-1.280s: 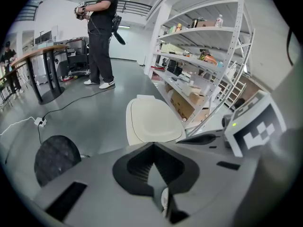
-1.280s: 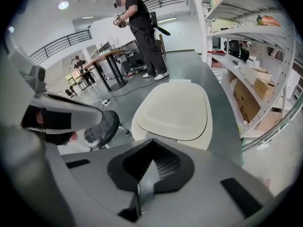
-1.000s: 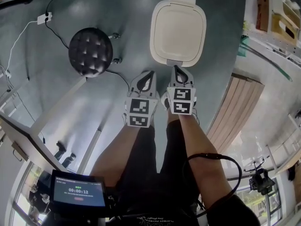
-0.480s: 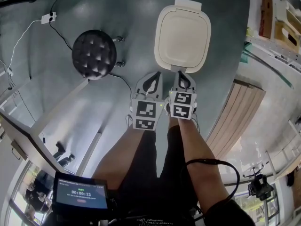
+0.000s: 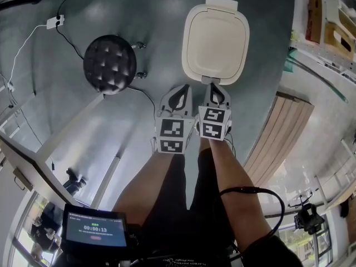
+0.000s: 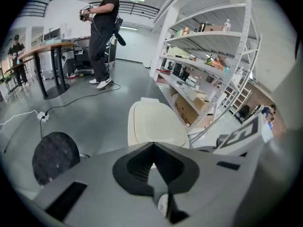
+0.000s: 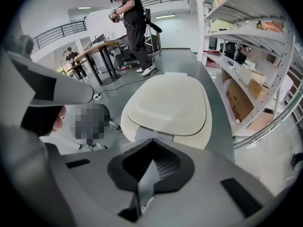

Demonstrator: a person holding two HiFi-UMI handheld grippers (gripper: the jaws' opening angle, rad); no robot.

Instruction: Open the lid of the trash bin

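Both grippers are down low in front of the trash bin point(image 7: 207, 137), side by side. The right gripper point(image 5: 214, 89) has its two jaws pressed together at the tips with nothing between them. The left gripper point(image 5: 179, 91) is the same: jaws together, empty. So nobody has hold of anything yet.

The cream lid point(image 5: 216, 36) lies flat and closed on the bin. It sits straight ahead of the right gripper, and ahead and a little to the right of the left one. Just beyond the right gripper's tips is the grey front tab point(image 7: 144, 132) at the near edge of the lid, close by, though I can't tell whether they touch. The hinge point(image 5: 222, 4) is on the far side, away from both grippers.

This looks like the approach, with the opening itself not begun. The right gripper seems the one to use, since it is already lined up on the tab. I can't tell whether that tab is a push latch or a plain lip. Either way, the closed tips should meet it square in the middle, not off to one corner, so the lid doesn't twist. If it lifts, the move should follow an arc up and away toward the hinge. The left gripper does best holding off to the side, clear of the rising lid. The black stool point(image 5: 109, 64), well off to the left gripper's left, is no trouble.
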